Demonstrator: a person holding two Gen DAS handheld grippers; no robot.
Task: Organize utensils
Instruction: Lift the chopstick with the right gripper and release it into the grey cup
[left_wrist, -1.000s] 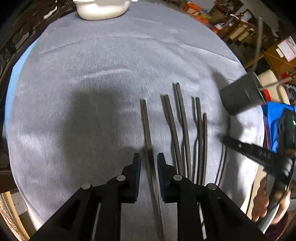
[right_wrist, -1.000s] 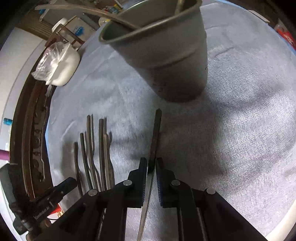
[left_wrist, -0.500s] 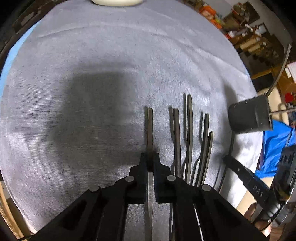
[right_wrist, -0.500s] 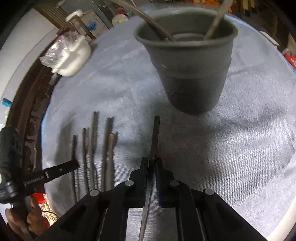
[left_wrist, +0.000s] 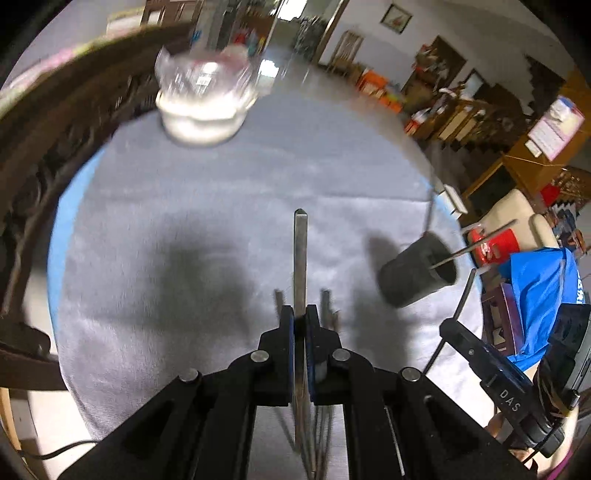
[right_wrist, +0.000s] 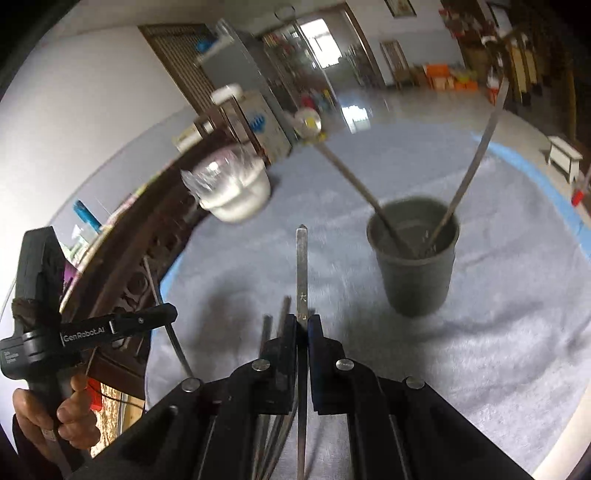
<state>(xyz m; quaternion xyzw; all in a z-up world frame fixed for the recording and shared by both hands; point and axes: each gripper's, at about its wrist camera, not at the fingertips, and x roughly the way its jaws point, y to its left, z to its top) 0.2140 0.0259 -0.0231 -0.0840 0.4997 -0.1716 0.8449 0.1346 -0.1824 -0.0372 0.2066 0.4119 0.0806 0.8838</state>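
2 utensils (right_wrist: 461, 192) stand in the cup (right_wrist: 415, 266); each tool (left_wrist: 300, 319) (right_wrist: 302, 326) grips another utensil (left_wrist: 300, 258) (right_wrist: 301, 266); several remain on the counter (left_wrist: 184, 203).

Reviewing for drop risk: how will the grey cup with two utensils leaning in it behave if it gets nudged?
The cup is likely tippy: it narrows toward its base, and two long utensils lean far above its rim. It probably drags on the grey cloth rather than sliding. It looks like light plastic, though that is unclear.

Two wrist fisheyes, each looking forward and steeply down along its own tool from close above the bench (left_wrist: 184, 206). Shared: grey cloth, dark cup (left_wrist: 417, 273) (right_wrist: 415, 258), white lidded pot (left_wrist: 203, 110) (right_wrist: 236, 192), room beyond.
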